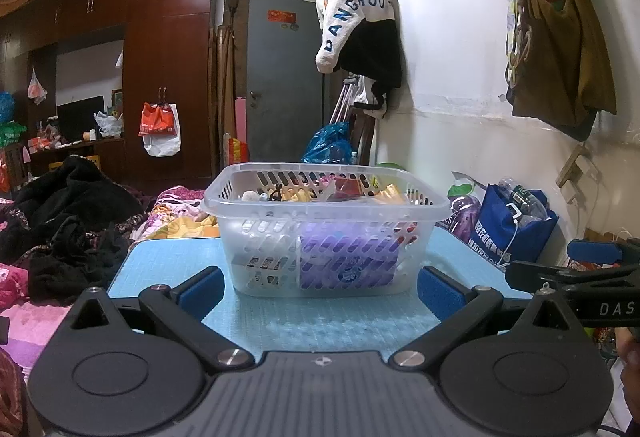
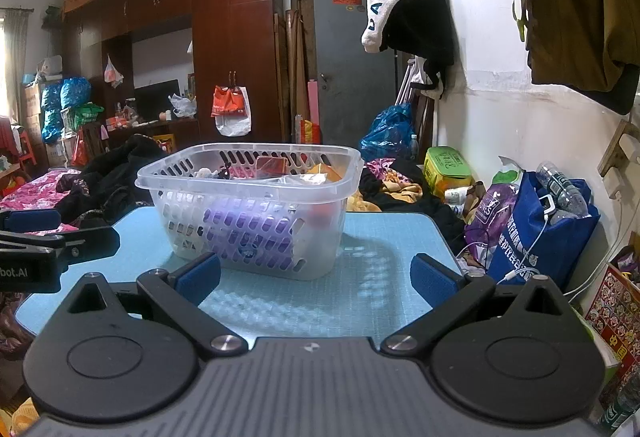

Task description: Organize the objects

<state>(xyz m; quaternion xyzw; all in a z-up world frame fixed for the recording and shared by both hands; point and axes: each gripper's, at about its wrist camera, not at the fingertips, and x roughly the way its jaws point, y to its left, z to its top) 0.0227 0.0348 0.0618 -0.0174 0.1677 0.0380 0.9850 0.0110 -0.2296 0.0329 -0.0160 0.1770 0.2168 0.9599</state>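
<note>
The blue counter (image 1: 168, 261) is the biggest thing here, and it looks bare except for one clear basket (image 1: 326, 211) sitting in the middle of it. The basket already holds lots of small things, like a purple pack (image 1: 348, 261) pressed against its front wall and some colourful bits on top that are too jumbled to name. I can see nothing loose on the counter, so I think the tidying is nearly done or all done, unless the basket itself has to be moved. The left tongs (image 1: 320, 287) sit low and level, just in front of the basket and pointing right at it, with the fingers spread wide and holding nothing. The right tongs (image 2: 316, 275) sit beside them at the same height, facing the basket too, wide apart and holding nothing.
</note>
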